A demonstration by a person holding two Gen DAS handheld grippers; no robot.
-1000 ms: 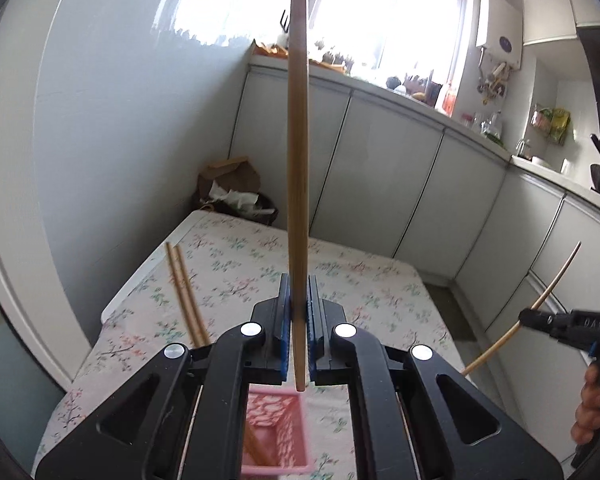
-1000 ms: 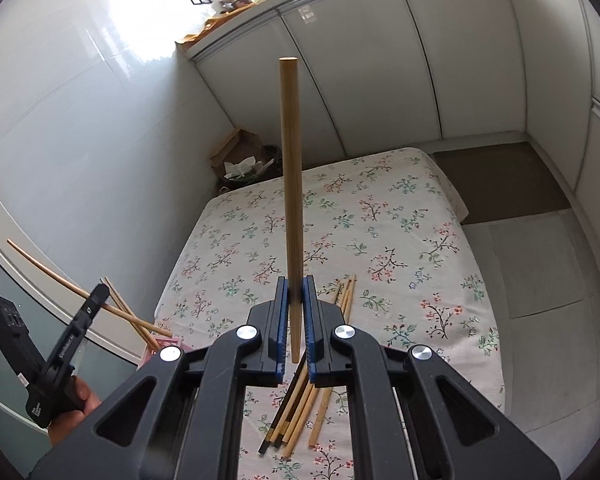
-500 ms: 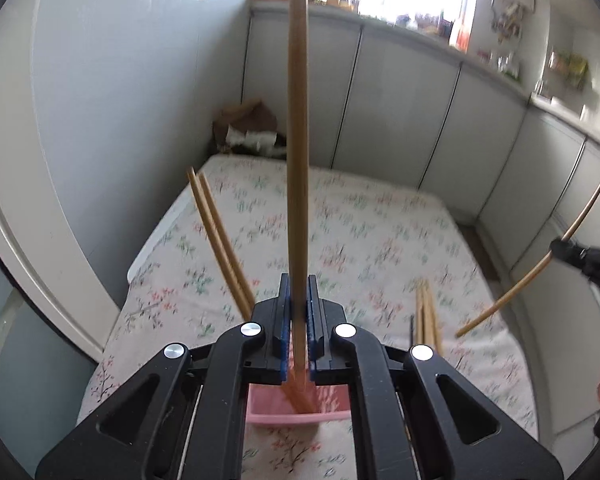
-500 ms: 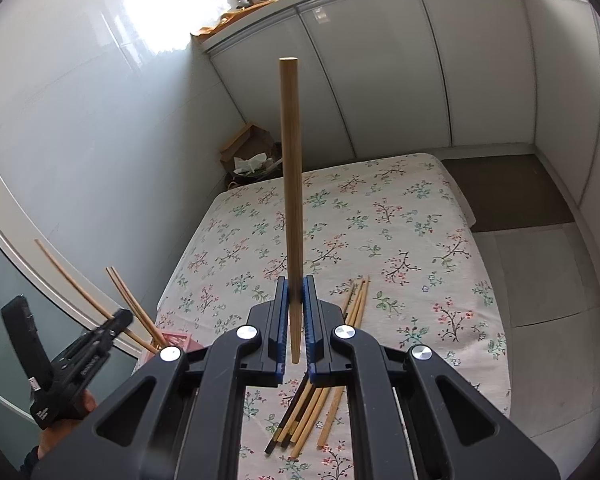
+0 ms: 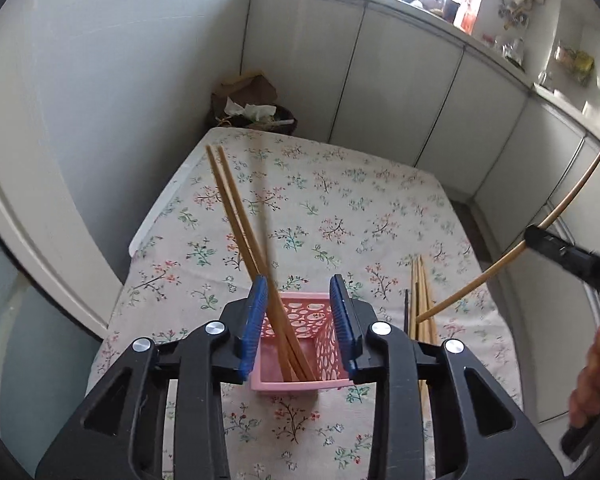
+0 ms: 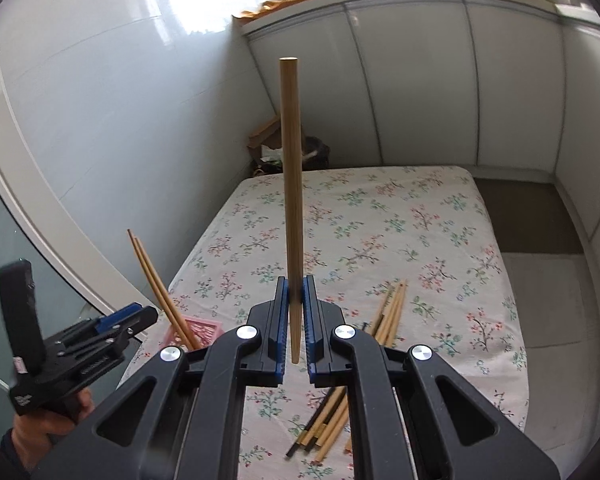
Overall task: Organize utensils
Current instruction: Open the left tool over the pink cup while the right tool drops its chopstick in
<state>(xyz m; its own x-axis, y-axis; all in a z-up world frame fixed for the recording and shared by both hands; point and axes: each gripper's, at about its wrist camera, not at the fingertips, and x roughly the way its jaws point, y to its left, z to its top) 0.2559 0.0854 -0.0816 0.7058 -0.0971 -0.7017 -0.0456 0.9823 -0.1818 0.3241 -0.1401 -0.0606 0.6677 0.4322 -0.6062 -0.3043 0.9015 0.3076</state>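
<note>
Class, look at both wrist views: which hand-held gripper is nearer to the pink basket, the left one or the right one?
Left. The left hand-held gripper hangs directly over the pink basket, its jaws opening. The right hand-held gripper, shut on a chopstick, sits off to the basket's right, above the loose chopsticks.

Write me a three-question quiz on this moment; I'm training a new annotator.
1. True or false: the right gripper is shut on a chopstick.
2. Where do the leaning chopsticks stand? A) pink basket B) tablecloth C) counter
3. Fill in: the loose chopsticks lie on the ____.

Key: 1 true; 2 A; 3 tablecloth
</note>
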